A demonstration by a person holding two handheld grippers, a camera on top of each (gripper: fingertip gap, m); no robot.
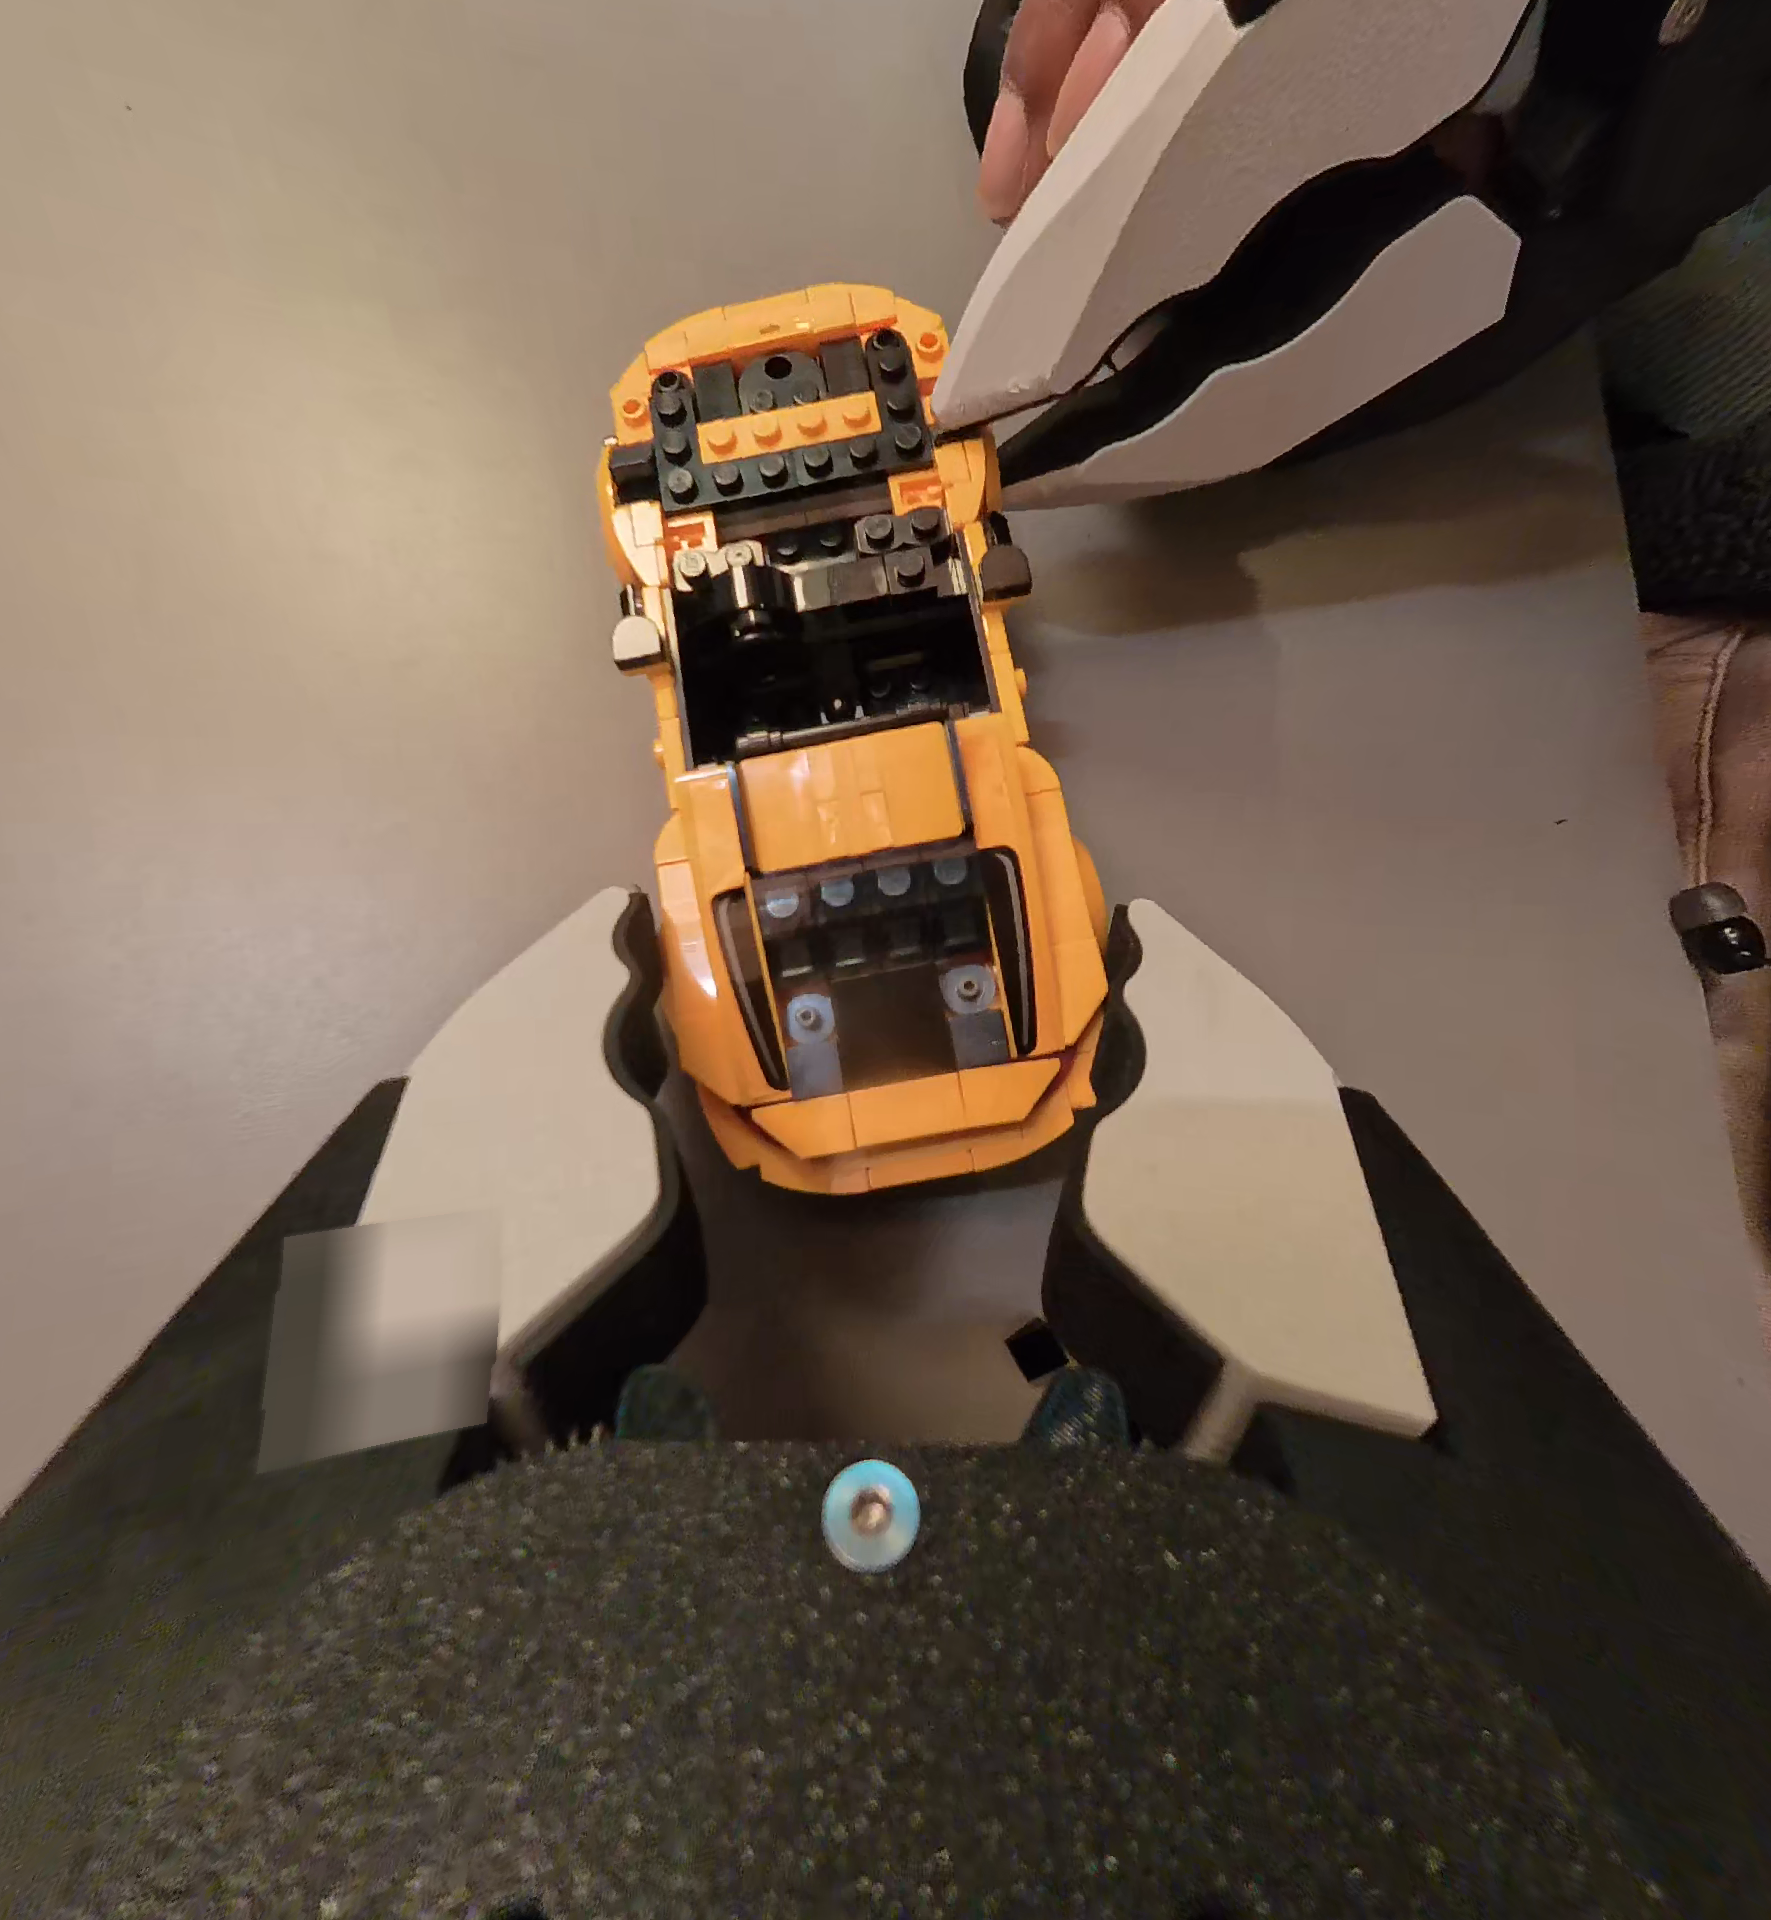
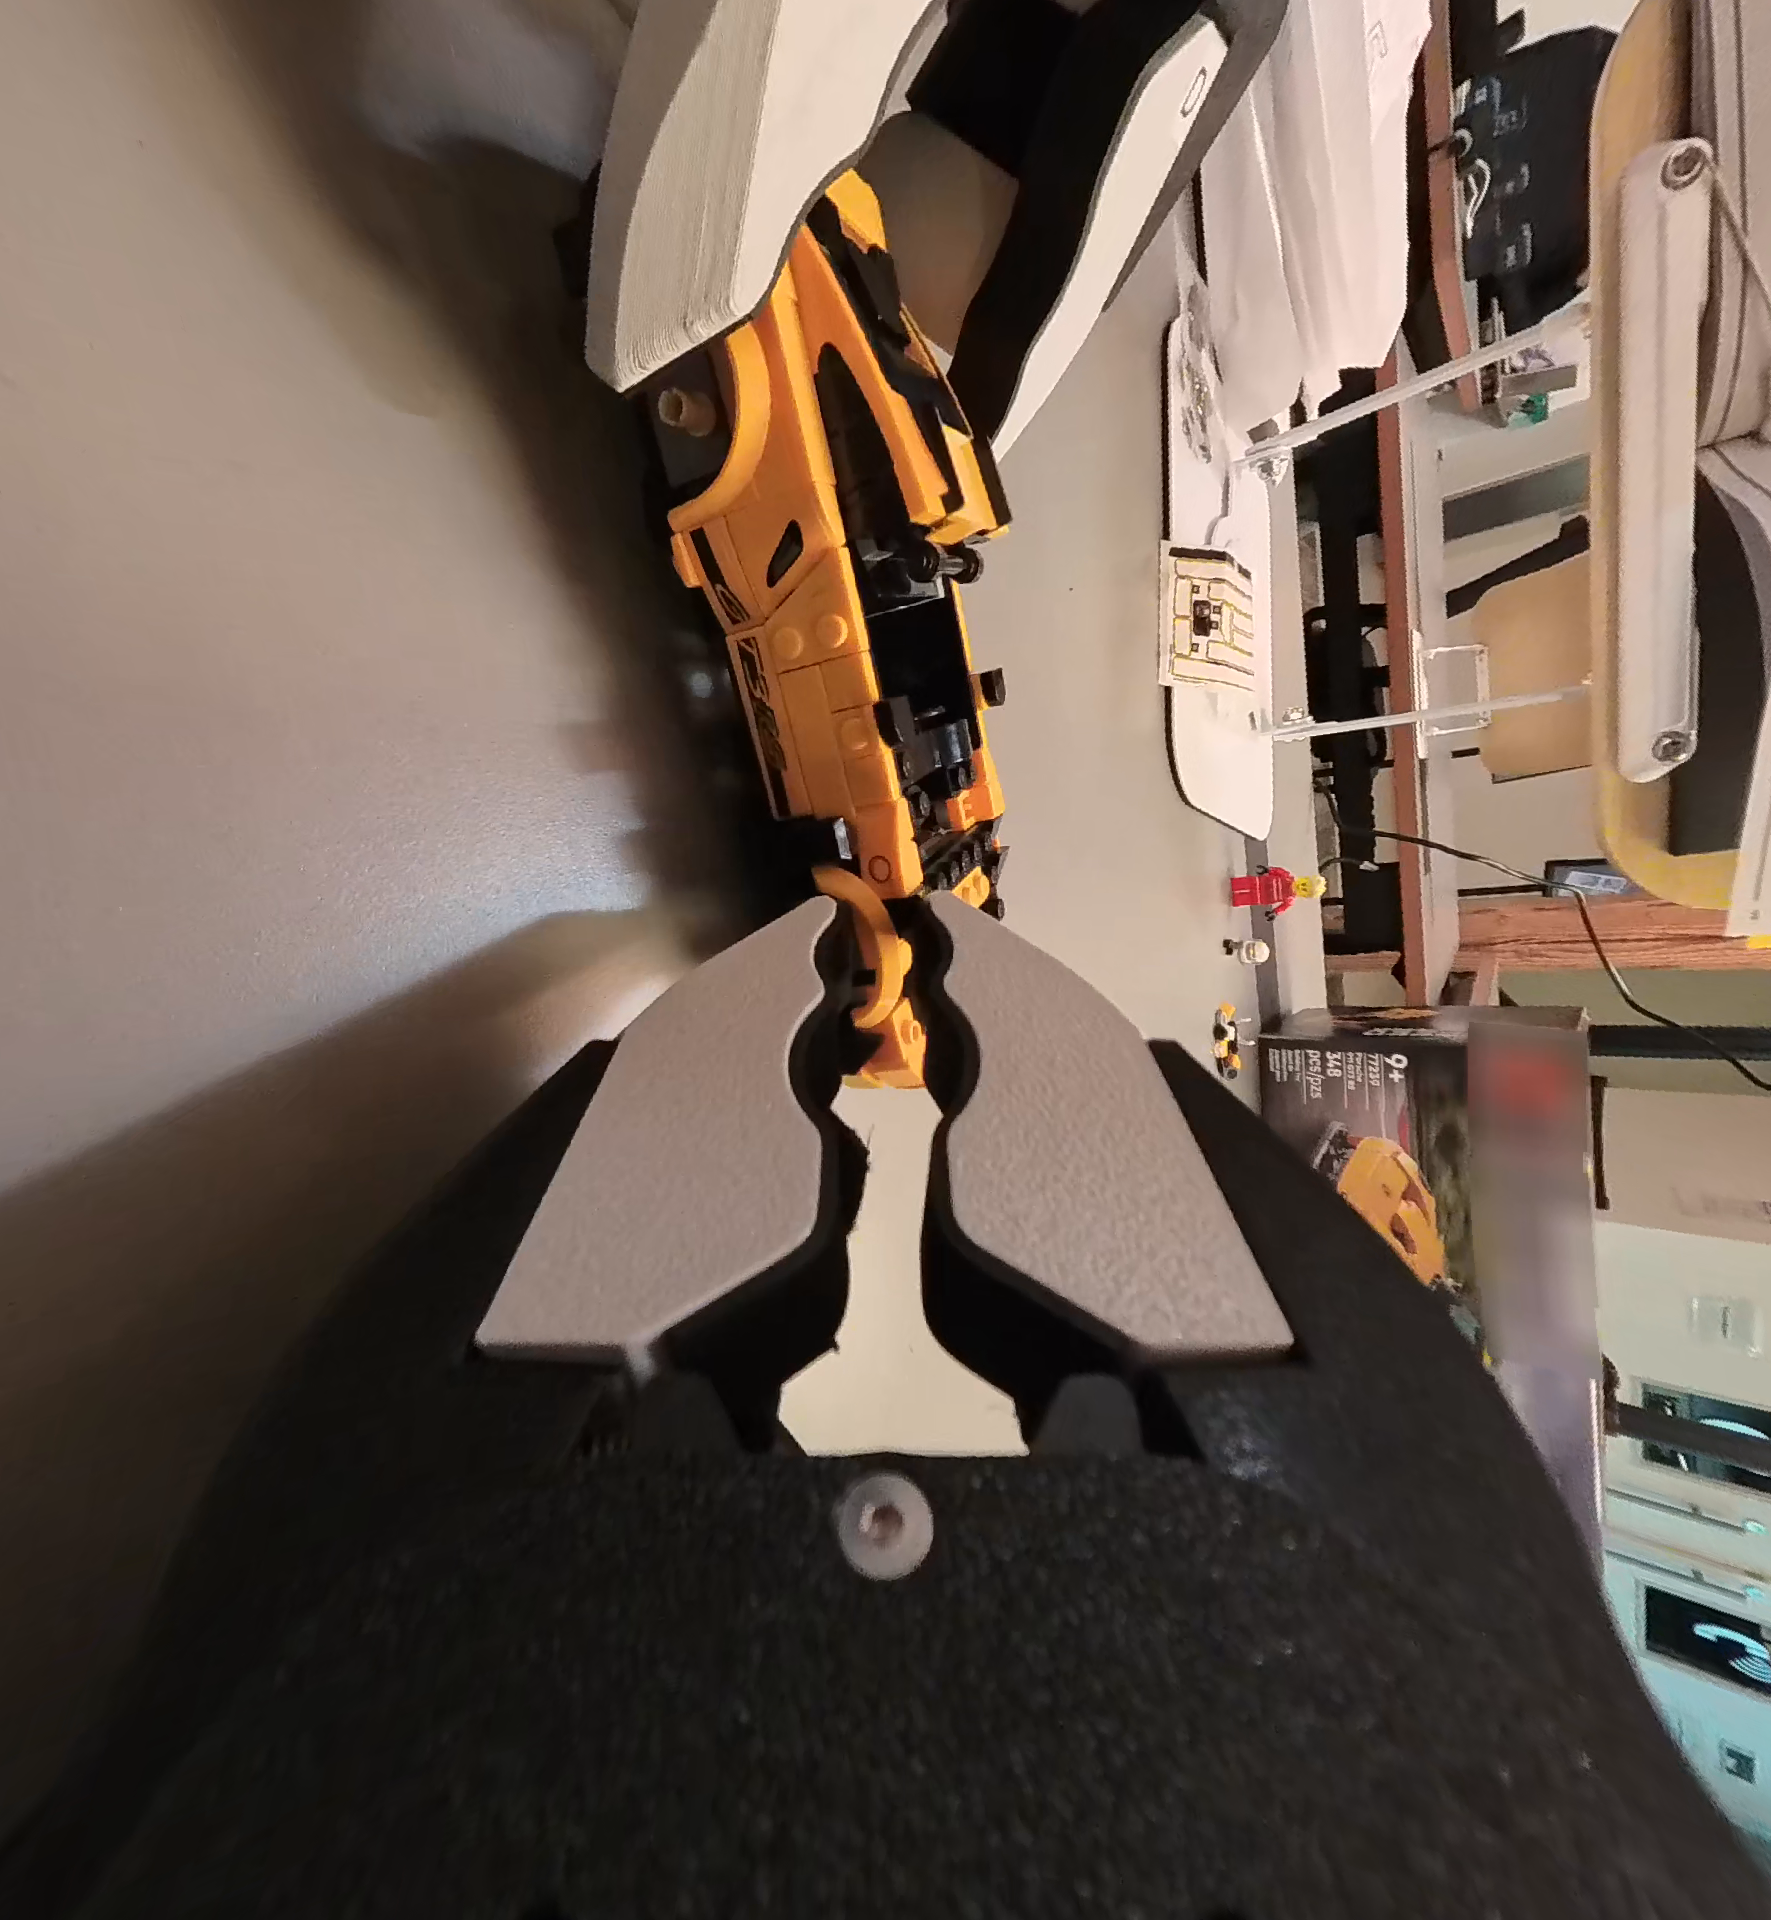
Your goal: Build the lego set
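Note:
An orange and black lego car [image 1: 850,810] with an open roof and studded far end lies lengthwise between my grippers above a pale table [image 1: 237,623]. My left gripper [image 1: 876,966] is shut on the car's near end, one finger on each side. My right gripper [image 1: 985,447] comes in from the upper right and pinches the car's far right corner. In the right wrist view my right gripper [image 2: 881,935] is shut on an orange arch at the car's [image 2: 839,623] near end. The left gripper [image 2: 829,395] holds the far end there.
A person's hand [image 1: 1037,104] and clothing [image 1: 1743,831] are at the right. In the right wrist view a dark lego box [image 2: 1380,1122], a red minifigure [image 2: 1276,888] and a white tray [image 2: 1219,769] with a small build stand on the table. Shelves stand behind. The gap from one gripper's tips to the other's is roughly 8 cm.

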